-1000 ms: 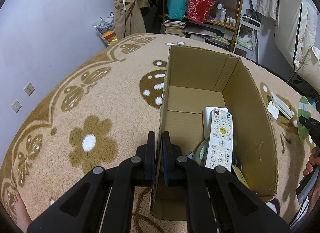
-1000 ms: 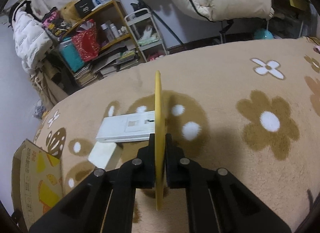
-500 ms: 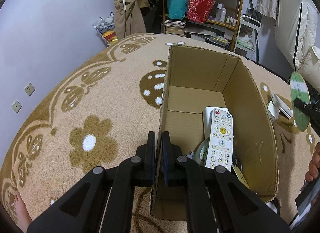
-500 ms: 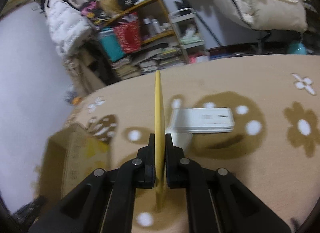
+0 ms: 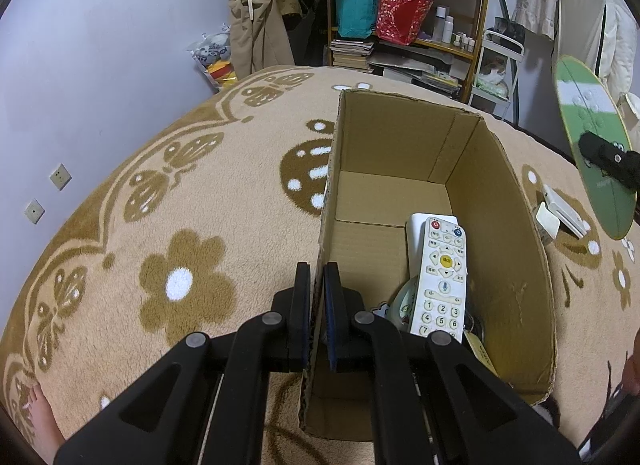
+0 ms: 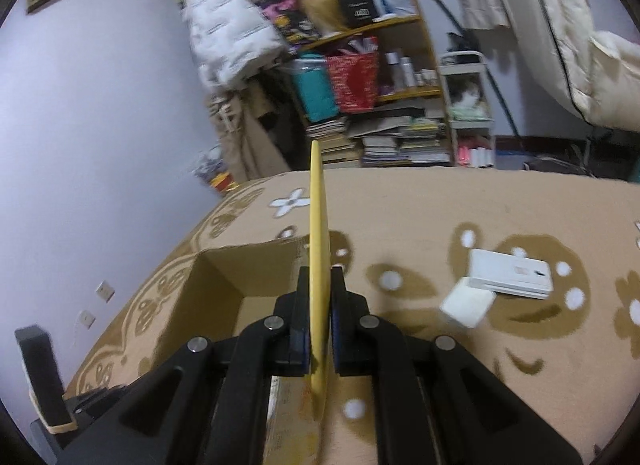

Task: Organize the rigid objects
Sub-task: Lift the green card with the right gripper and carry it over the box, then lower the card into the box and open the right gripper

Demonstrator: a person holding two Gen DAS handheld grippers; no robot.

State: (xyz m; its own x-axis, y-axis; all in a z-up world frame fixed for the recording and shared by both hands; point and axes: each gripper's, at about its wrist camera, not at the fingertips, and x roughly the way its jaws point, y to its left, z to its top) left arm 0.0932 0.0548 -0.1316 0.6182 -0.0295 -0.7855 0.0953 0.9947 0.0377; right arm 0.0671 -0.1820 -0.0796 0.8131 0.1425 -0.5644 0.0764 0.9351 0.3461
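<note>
Right gripper [image 6: 319, 329] rises with the disc [image 6: 319, 265] toward the box [image 5: 520, 265] | fingers pinch disc edge-on, probably to drop in | left gripper [image 5: 317, 313] clamps box wall, steadying it

Remote [image 5: 442, 279] in box [image 5: 516, 249]

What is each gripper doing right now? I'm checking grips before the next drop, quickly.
Left gripper: closed on the wall of the cardboard box.
Right gripper: closed on the flat green-and-yellow disc, held edge-on.
</note>
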